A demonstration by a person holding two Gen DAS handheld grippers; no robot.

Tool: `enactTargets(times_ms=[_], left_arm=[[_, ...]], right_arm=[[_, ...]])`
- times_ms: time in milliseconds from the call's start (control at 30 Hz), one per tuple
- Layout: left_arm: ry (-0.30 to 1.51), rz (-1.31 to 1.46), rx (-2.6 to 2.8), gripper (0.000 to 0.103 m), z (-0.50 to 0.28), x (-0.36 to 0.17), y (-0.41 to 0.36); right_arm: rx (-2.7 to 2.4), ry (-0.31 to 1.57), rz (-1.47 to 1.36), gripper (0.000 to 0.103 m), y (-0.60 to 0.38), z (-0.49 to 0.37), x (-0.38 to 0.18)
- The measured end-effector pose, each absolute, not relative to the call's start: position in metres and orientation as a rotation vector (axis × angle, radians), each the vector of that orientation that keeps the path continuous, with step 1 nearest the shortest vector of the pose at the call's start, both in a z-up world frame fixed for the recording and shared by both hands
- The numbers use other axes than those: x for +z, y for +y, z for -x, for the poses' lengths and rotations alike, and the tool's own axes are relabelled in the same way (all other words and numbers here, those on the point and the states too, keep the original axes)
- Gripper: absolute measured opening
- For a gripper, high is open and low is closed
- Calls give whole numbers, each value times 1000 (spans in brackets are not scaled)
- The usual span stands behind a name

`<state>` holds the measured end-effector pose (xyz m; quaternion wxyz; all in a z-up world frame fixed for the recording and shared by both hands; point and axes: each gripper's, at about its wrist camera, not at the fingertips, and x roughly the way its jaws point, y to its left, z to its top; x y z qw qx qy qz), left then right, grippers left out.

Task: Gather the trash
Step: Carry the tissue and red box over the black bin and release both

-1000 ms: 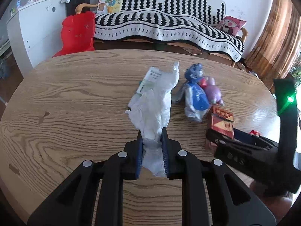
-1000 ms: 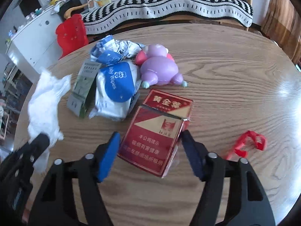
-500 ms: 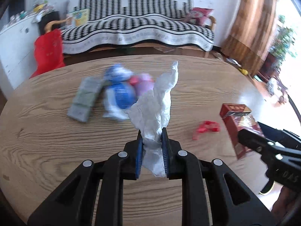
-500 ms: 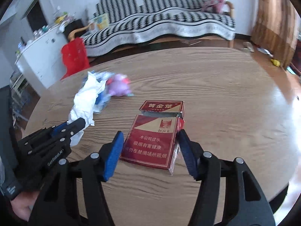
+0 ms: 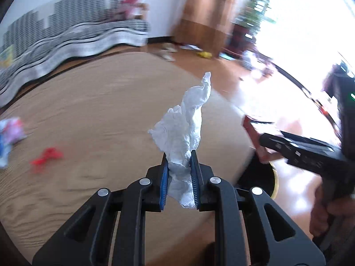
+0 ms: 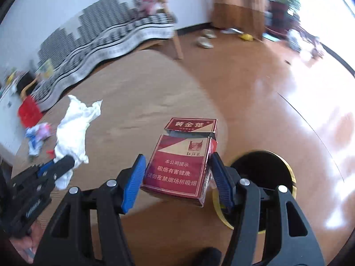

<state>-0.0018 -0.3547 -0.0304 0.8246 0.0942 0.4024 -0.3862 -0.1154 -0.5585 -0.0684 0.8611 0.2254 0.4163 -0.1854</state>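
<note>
The left wrist view showed the left gripper (image 5: 179, 170) clamped on a crumpled white tissue (image 5: 182, 128) above the wooden table (image 5: 93, 110), with a red scrap (image 5: 45, 156) lying far left. Only the right wrist view showed the right gripper (image 6: 177, 177) gripping a red cigarette pack (image 6: 179, 166), lid open, past the table's rounded edge. To its right a black bin (image 6: 261, 168) stood just beside the pack on open, glossy floor (image 6: 288, 88).

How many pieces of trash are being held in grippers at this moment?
2: the white tissue is clamped in the left gripper; the red cigarette pack sits between the right gripper fingers, over the table edge.
</note>
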Motion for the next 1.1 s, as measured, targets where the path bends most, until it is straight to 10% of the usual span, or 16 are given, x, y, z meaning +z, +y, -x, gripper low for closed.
enactTargets(times_ms=[967,1100], left_arm=[[1019,-335,-1067,18,62,-116,-520],[1025,-335,-1069,18,61,-119,-526]], right_arm=[[-522,1124,-782,61,-693,185,-198],[-525,1115,-804,80,-696,184,-199]])
